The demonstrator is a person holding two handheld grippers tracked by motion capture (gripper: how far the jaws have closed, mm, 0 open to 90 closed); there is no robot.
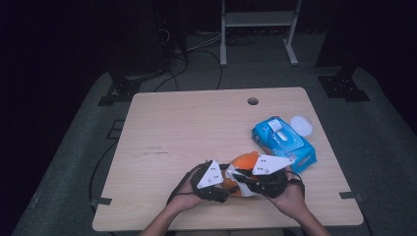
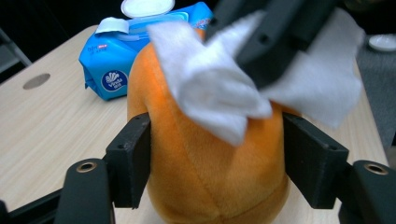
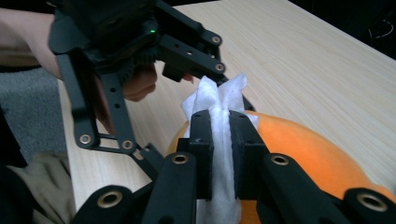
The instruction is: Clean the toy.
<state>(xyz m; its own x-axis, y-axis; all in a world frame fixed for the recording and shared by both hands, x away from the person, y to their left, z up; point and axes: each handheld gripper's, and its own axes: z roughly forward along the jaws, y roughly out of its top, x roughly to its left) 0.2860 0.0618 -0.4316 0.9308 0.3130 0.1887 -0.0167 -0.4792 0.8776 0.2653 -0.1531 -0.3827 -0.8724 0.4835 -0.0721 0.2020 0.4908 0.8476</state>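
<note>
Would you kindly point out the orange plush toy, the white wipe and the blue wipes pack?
orange plush toy (image 2: 205,163): left gripper view, its front.
white wipe (image 3: 219,100): right gripper view, its top edge.
blue wipes pack (image 1: 295,147): high view, its top face.

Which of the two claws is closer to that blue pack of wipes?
The right claw. It sits just beside the blue pack of wipes, pinching a white wipe against the orange plush toy. The left claw grips the toy on the side away from the pack.

The plush toy (image 1: 244,162) sits near the table's (image 1: 187,128) front edge. The wipes pack (image 1: 283,142) lies just right of it, the lid (image 1: 301,125) behind.
</note>
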